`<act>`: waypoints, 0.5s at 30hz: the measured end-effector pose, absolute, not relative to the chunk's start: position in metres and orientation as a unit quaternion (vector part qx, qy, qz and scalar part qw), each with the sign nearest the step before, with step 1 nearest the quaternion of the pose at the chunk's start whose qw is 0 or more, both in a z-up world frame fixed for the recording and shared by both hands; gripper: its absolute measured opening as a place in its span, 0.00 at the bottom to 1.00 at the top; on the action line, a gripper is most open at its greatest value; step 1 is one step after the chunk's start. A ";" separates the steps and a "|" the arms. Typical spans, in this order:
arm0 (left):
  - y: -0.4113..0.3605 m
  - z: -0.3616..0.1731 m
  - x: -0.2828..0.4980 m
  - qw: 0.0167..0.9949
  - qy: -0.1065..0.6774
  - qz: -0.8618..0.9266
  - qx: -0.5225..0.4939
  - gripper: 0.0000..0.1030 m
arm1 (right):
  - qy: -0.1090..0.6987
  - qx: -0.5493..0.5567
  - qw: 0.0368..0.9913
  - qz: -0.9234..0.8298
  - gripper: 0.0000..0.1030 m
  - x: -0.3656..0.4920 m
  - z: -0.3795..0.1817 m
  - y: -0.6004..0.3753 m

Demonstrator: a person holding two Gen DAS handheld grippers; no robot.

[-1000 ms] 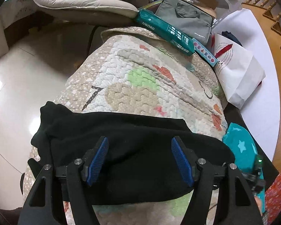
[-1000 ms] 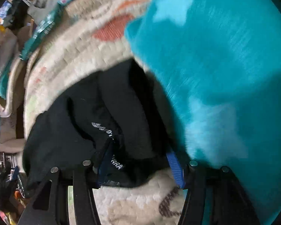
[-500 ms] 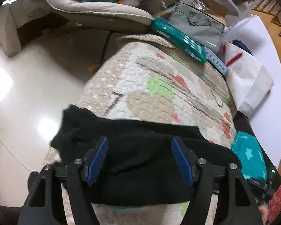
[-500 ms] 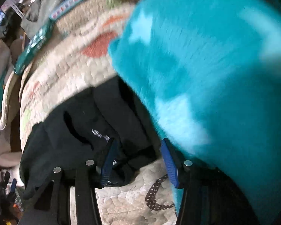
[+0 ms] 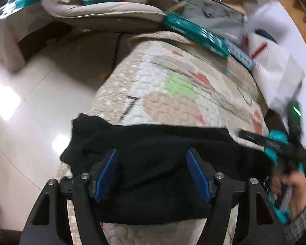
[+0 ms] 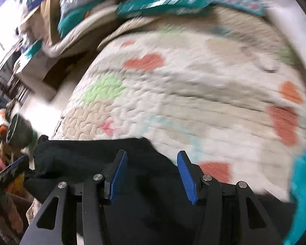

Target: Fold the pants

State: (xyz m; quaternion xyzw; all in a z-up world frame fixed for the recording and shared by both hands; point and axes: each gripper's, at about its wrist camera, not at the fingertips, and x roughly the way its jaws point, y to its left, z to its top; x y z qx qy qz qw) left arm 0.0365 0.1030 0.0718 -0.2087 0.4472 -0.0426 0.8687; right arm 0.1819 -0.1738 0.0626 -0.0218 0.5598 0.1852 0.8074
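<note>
The black pants lie folded in a wide band across the near end of a quilted patterned mat. My left gripper is open and empty, hovering just above the middle of the pants. In the right wrist view the pants fill the lower left, over the same mat. My right gripper is open and empty above the pants' far edge. The right gripper also shows blurred at the right edge of the left wrist view.
A teal flat box, a grey bag and a white paper bag sit at the mat's far end. A teal fleece cloth lies right of the pants. Glossy floor lies to the left, beyond the mat's edge.
My right gripper opened off the pants' end, lifted and swung to face across the mat. My left gripper stayed open over the pants, drawing back slightly.
</note>
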 end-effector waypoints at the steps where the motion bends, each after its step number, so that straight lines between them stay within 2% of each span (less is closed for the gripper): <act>1: 0.100 0.071 0.037 0.867 0.450 -0.047 -0.207 0.67 | 0.566 -0.032 0.801 0.191 0.55 0.185 0.054 -0.166; 3: 0.099 0.069 0.039 0.863 0.457 -0.052 -0.210 0.67 | 0.570 -0.064 0.794 0.203 0.53 0.188 0.041 -0.153; 5: 0.100 0.066 0.042 0.858 0.464 -0.048 -0.214 0.67 | 0.575 -0.088 0.790 0.193 0.38 0.189 0.036 -0.145; 6: 0.102 0.064 0.043 0.855 0.468 -0.045 -0.220 0.67 | 0.572 -0.093 0.792 0.192 0.11 0.192 0.039 -0.144; 7: 0.105 0.062 0.045 0.851 0.471 -0.042 -0.228 0.67 | 0.573 -0.089 0.793 0.188 0.05 0.196 0.043 -0.147; 15: 0.124 0.046 0.051 0.829 0.489 -0.015 -0.272 0.67 | 0.545 -0.120 0.822 0.115 0.00 0.242 0.055 -0.142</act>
